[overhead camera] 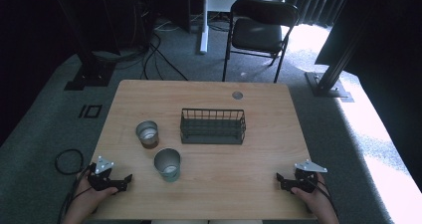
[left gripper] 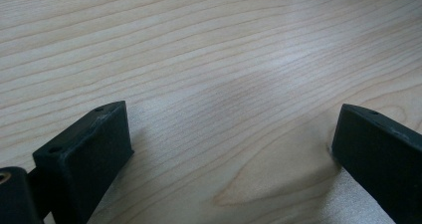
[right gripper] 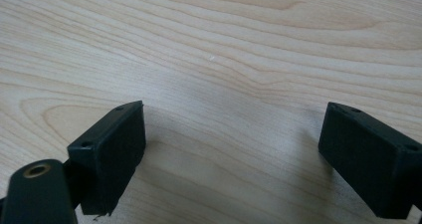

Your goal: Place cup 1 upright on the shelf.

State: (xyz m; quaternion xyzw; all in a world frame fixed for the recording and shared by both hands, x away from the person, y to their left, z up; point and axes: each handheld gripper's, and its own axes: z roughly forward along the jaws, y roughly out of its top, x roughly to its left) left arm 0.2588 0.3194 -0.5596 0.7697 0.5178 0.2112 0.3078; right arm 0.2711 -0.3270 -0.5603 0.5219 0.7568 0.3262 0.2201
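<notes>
Steel cup [overhead camera: 167, 165] nearest left tongs [overhead camera: 128, 180] (jaws apart)

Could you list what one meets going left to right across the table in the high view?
Left gripper → darker metal cup → lighter metal cup → wire basket → right gripper.
</notes>
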